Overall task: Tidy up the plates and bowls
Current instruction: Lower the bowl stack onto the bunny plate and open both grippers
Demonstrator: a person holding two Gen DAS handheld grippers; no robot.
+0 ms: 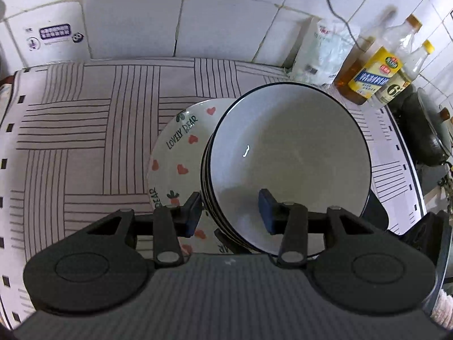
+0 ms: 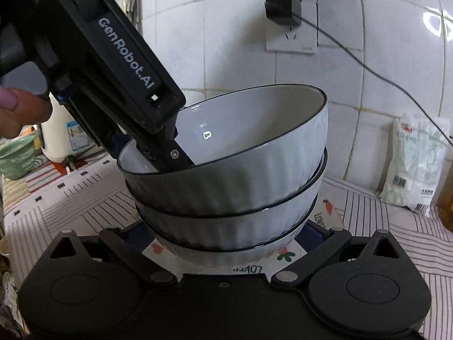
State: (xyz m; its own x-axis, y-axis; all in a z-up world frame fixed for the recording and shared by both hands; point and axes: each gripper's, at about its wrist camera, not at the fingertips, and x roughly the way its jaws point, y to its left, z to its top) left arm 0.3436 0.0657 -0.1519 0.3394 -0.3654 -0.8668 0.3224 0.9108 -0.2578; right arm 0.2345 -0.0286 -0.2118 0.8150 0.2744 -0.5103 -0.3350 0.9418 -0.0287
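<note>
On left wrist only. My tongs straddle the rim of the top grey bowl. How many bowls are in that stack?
Observer: Three grey ribbed ceramic bowls with dark rims, nested, standing on the white heart-print plate.
Operator: Top one seated flat?
Observer: No. The top bowl sits tilted in the one beneath. Its rim is lowest on the side where the left tongs reach in.
Operator: Where's the right?
Observer: The right tongs are open, low, with one finger on each side of the lowest bowl. I cannot tell whether they touch it.
</note>
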